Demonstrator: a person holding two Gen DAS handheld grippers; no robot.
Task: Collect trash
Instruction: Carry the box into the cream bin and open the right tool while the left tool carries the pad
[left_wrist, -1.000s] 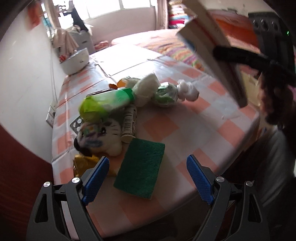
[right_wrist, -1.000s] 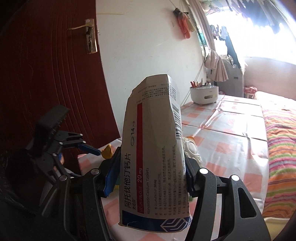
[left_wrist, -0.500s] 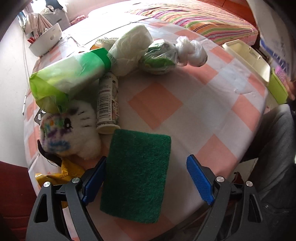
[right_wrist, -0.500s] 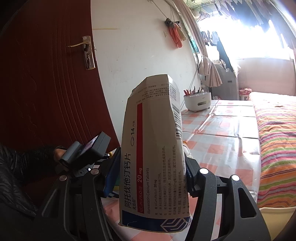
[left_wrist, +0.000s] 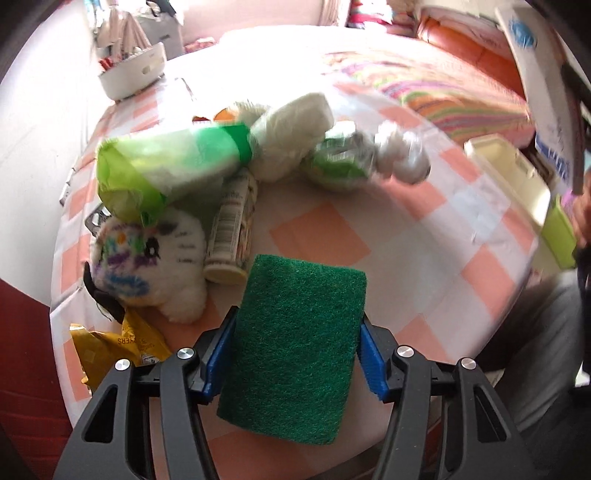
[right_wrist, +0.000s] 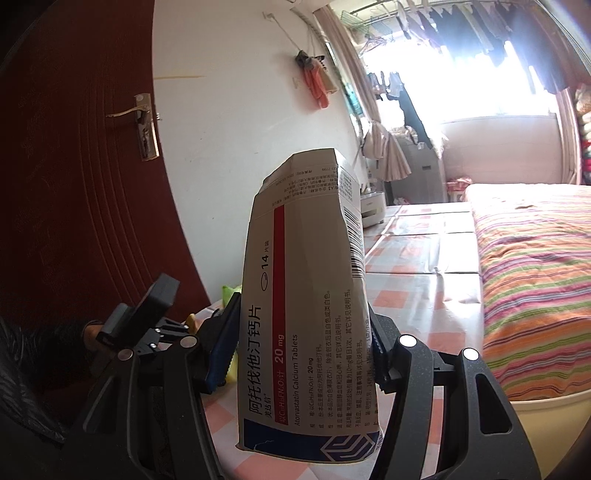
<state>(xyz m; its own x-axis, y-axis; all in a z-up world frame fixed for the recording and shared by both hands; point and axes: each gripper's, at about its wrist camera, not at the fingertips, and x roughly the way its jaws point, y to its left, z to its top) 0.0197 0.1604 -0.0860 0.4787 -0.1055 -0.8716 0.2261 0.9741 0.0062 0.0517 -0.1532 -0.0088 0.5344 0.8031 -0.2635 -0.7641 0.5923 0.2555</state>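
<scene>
Green scouring pad (left_wrist: 295, 347) sits between the blue pads of the left gripper (left_wrist: 295, 354), whose jaws have just been closing and now press its two long edges on the checked tablecloth (left_wrist: 424, 236). Just ahead of it lie a small bottle (left_wrist: 232, 236) and a scribbled plush toy (left_wrist: 147, 262), with yellow wrappers (left_wrist: 110, 347) to the gripper's left. The right gripper (right_wrist: 299, 354) is clenched on a crumpled tablet box (right_wrist: 306, 332), held upright.
</scene>
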